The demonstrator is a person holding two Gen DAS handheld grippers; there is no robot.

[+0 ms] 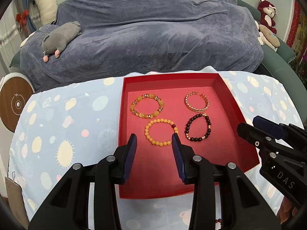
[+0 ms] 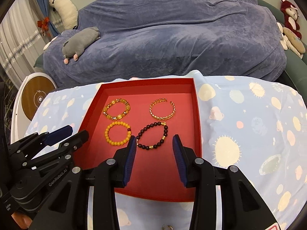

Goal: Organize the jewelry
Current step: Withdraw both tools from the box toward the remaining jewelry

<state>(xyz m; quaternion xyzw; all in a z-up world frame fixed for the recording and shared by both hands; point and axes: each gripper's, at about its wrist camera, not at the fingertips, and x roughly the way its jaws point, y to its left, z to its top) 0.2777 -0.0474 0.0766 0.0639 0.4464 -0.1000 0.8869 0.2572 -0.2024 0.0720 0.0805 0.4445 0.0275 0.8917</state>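
Red card forms the box [image 1: 238,111], the landmark on the table [image 1: 67,134]. Inside it lie four pieces: a yellow bracelet [image 1: 160,132] front left, a dark bracelet [image 1: 197,128] front right, an amber bracelet [image 1: 146,106] rear left, and a gold bangle [image 1: 196,103] rear right. The left hand-held gripper [image 1: 154,140] and right hand-held gripper [image 2: 154,141] hang above the front half, jaws apart, holding nothing. More pieces show dimly at the table's near edge; fetch these next, lifting clear of the box wall.
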